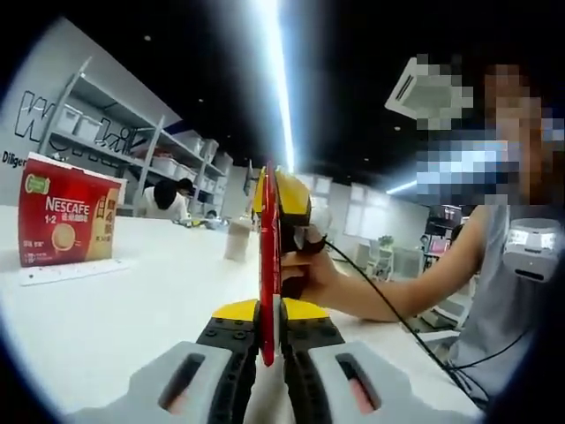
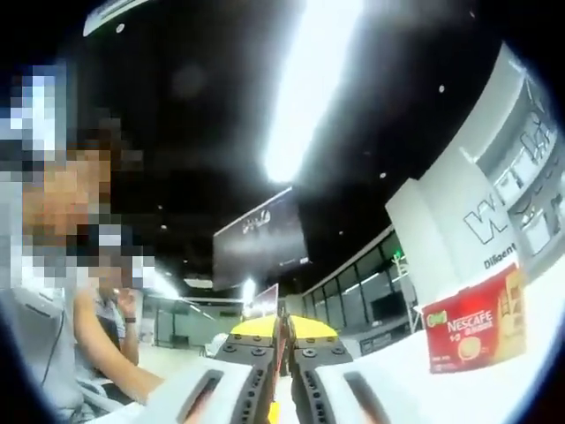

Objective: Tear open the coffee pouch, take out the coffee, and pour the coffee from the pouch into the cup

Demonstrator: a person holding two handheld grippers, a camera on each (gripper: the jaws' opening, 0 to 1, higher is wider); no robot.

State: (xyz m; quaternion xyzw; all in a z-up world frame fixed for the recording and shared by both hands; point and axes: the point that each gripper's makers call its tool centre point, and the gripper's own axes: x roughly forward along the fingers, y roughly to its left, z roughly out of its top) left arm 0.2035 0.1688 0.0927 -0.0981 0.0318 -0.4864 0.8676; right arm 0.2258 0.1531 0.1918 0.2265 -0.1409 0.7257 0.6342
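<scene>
Coffee pouch is clamped edge-on by left gripper and right gripper. Tearing step is judged in hand; opposed pulling is needed next.

A red Nescafe box stands upright on a white table; grey shelving with bins lines the wall behind; a seated person is bent over the table's far end; a long ceiling light runs overhead.
</scene>
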